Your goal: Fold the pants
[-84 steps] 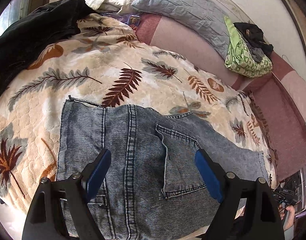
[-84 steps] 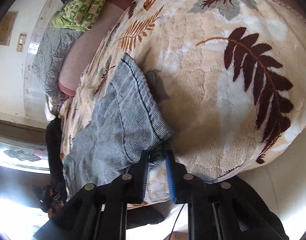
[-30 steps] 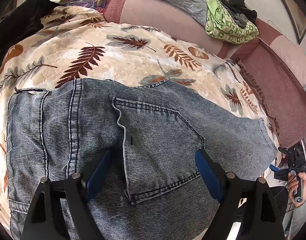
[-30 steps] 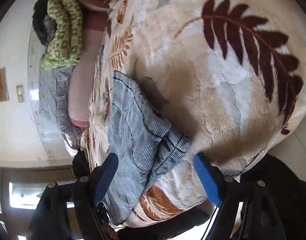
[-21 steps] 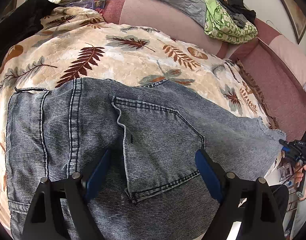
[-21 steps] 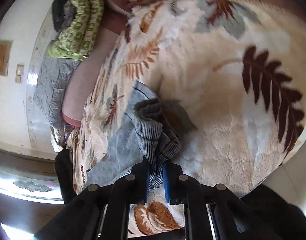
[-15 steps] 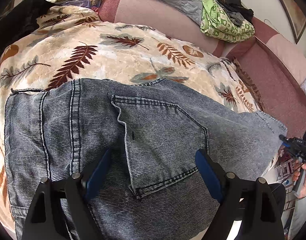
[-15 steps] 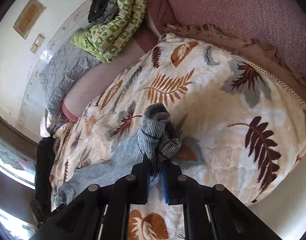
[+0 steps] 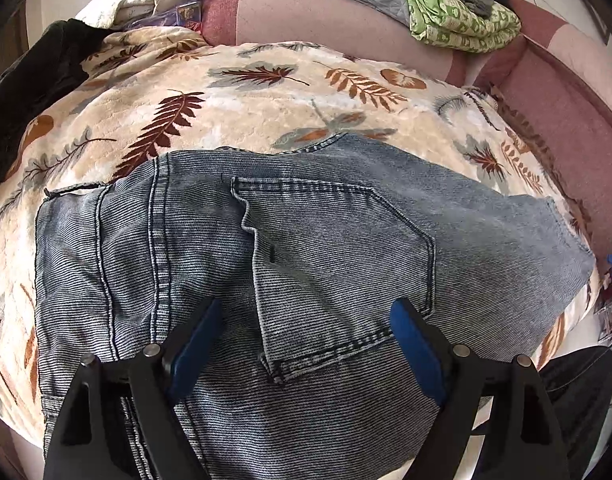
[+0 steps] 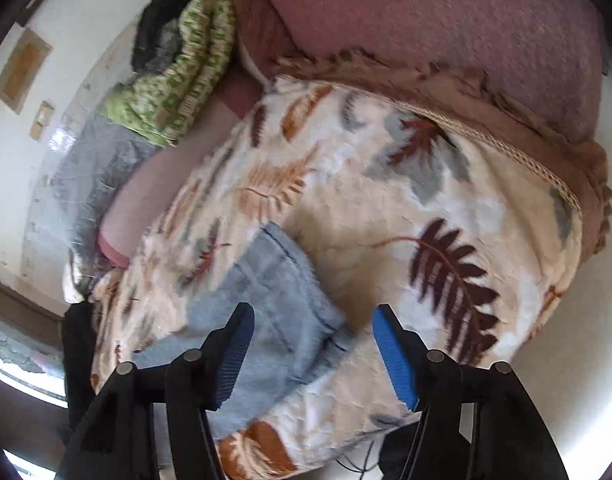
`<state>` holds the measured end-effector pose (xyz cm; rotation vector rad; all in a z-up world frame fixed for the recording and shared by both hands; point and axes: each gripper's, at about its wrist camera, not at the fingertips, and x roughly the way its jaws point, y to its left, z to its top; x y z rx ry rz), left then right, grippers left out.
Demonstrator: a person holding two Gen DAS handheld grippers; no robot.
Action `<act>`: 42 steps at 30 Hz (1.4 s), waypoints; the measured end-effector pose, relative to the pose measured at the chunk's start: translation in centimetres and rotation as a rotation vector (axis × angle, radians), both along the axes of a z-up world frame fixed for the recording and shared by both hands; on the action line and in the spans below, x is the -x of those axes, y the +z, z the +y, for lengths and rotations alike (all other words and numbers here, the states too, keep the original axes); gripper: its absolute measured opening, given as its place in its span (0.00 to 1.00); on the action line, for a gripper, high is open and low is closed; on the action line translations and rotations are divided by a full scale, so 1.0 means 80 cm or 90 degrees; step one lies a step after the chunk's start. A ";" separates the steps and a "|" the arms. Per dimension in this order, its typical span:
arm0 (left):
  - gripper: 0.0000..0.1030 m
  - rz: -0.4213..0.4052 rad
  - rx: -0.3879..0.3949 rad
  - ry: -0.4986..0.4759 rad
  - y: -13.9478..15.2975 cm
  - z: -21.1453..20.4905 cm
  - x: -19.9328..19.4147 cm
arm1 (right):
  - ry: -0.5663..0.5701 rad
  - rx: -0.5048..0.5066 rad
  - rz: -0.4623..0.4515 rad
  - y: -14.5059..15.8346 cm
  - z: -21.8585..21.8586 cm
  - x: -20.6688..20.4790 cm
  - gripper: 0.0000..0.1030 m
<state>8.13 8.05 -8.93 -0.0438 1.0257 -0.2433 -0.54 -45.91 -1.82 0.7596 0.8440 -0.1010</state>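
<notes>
Hem (image 10: pixel 326 320) released (right view only), tool (image 10: pixel 314 344) opening

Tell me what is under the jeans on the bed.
The jeans lie on a cream blanket printed with leaves, which shows all around them. Whatever sits directly beneath the denim is covered and cannot be seen.

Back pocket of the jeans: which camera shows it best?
The left wrist view: the back pocket fills the centre, sharp, stitching visible, between the open left gripper. The right wrist view, blurred, shows only a jeans end, no pocket.
</notes>
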 end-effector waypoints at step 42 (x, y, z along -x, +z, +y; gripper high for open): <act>0.84 0.031 -0.110 -0.080 -0.023 -0.301 -0.030 | -0.099 -0.259 0.037 -0.133 -0.034 0.006 0.25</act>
